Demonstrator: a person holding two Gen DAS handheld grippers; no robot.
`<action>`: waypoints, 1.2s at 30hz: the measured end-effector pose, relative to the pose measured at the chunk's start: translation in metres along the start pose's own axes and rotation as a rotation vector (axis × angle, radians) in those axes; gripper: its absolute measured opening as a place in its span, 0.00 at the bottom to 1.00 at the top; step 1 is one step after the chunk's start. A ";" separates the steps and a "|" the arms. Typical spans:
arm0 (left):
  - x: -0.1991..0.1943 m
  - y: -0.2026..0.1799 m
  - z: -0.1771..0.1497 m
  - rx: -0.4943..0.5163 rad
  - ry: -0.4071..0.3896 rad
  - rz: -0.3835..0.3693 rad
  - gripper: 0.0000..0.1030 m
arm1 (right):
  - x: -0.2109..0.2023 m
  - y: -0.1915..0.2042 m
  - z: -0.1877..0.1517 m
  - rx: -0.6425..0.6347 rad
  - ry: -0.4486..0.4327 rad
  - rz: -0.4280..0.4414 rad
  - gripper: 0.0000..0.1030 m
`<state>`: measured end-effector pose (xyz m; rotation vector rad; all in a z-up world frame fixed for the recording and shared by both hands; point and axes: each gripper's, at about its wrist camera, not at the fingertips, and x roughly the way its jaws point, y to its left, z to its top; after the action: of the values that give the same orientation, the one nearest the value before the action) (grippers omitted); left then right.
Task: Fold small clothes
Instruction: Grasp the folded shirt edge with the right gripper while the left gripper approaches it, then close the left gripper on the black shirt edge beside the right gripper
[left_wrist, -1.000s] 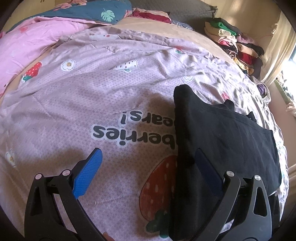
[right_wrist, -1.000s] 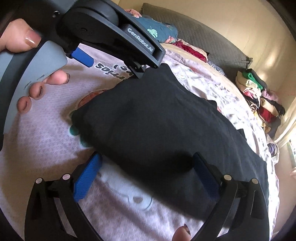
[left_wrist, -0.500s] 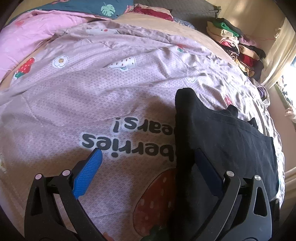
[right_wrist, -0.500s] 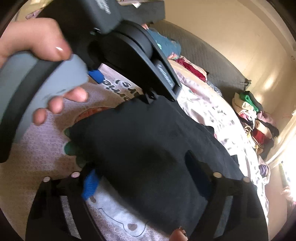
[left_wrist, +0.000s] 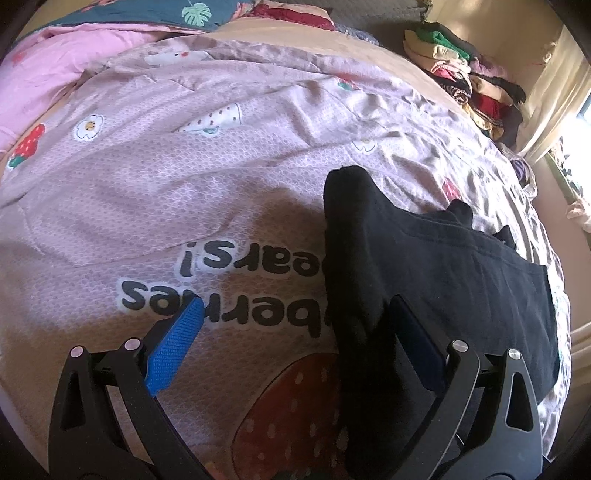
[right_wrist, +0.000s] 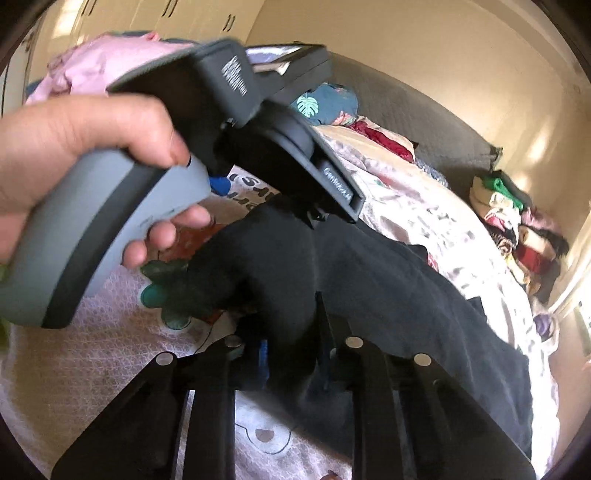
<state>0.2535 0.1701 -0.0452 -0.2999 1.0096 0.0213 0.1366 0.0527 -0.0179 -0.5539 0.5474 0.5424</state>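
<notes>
A black garment (left_wrist: 443, 280) lies on the lilac printed bedsheet (left_wrist: 184, 177), its left edge raised in a thick fold. My left gripper (left_wrist: 295, 325) is open, its right finger resting over the garment's near left edge and its left finger above the sheet. In the right wrist view my right gripper (right_wrist: 291, 354) is shut on the near edge of the black garment (right_wrist: 388, 280) and lifts it off the sheet. The left gripper's body (right_wrist: 258, 122), held by a hand, sits above the garment's far corner.
A pile of folded clothes (left_wrist: 469, 85) stands at the bed's far right corner, also in the right wrist view (right_wrist: 517, 229). A pink blanket (left_wrist: 48, 74) and a teal pillow (left_wrist: 177, 11) lie at the far left. A grey headboard (right_wrist: 424, 122) backs the bed.
My right gripper has closed on the garment's near edge and raised it. The left gripper has stayed open over the left edge and shifted slightly.
</notes>
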 end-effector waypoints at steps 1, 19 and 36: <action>0.000 -0.001 0.000 0.001 0.001 -0.001 0.91 | -0.002 -0.002 0.000 0.009 -0.006 0.003 0.16; 0.004 -0.040 -0.002 0.024 0.031 -0.118 0.64 | -0.033 -0.019 -0.011 0.127 -0.075 0.020 0.14; -0.040 -0.088 -0.002 0.132 -0.060 -0.122 0.16 | -0.061 -0.039 -0.016 0.199 -0.097 -0.005 0.11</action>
<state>0.2439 0.0902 0.0085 -0.2387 0.9273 -0.1454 0.1111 -0.0050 0.0204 -0.3382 0.5008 0.5013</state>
